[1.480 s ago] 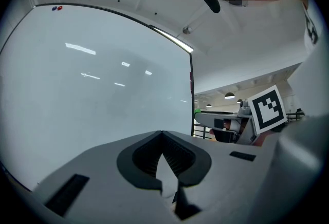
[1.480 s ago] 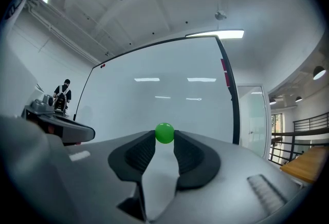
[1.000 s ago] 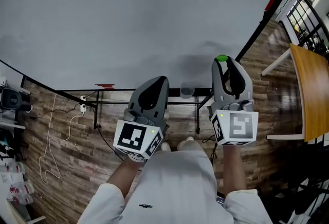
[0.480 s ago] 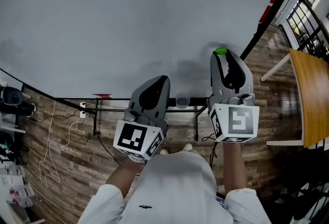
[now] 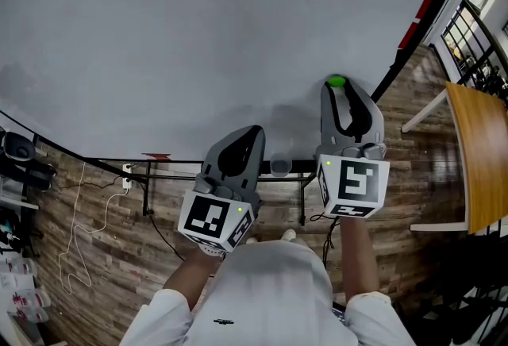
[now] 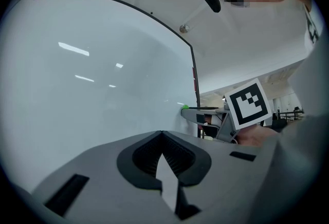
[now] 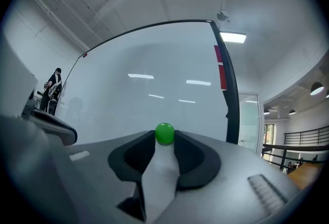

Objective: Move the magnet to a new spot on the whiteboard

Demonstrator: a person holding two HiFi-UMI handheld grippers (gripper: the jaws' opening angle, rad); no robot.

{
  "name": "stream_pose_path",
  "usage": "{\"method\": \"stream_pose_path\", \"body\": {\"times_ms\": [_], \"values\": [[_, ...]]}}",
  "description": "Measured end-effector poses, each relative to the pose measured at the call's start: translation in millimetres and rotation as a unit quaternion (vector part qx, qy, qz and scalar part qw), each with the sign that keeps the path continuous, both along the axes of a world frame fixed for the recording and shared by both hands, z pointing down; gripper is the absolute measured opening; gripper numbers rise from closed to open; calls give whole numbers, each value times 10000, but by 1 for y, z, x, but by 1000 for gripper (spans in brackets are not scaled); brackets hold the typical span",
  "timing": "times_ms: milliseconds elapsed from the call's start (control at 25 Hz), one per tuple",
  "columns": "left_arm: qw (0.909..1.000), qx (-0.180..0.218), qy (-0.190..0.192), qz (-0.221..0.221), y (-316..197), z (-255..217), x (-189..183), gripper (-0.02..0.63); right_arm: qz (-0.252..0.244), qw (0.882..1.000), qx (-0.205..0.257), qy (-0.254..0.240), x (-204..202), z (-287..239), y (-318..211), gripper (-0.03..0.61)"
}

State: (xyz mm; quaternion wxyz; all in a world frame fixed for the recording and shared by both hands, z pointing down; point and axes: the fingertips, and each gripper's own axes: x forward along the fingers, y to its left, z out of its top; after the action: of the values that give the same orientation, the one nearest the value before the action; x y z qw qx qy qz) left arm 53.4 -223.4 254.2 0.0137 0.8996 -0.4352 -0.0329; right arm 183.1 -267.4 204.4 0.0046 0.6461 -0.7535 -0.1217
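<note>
Right hand-held gripper (image 5: 337, 87) of mine clamps small round green magnet (image 7: 164, 133) against pale grey whiteboard (image 5: 198, 35), shifted up & across vs. a sec ago; relocation looks underway. Left hand-held gripper (image 6: 161, 133) closed, empty.

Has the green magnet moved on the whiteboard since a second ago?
Yes. In the head view the green magnet now sits farther above the whiteboard's bottom rail, so it has gone up the board.
</note>
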Motion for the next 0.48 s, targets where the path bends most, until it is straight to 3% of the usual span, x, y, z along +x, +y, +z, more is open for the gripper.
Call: {"method": "stream_pose_path", "body": {"times_ms": [480], "values": [[10000,-35,-32,-34,7,4,-1,6,104,9999,-50,68,-1,0,-4,130]]}}
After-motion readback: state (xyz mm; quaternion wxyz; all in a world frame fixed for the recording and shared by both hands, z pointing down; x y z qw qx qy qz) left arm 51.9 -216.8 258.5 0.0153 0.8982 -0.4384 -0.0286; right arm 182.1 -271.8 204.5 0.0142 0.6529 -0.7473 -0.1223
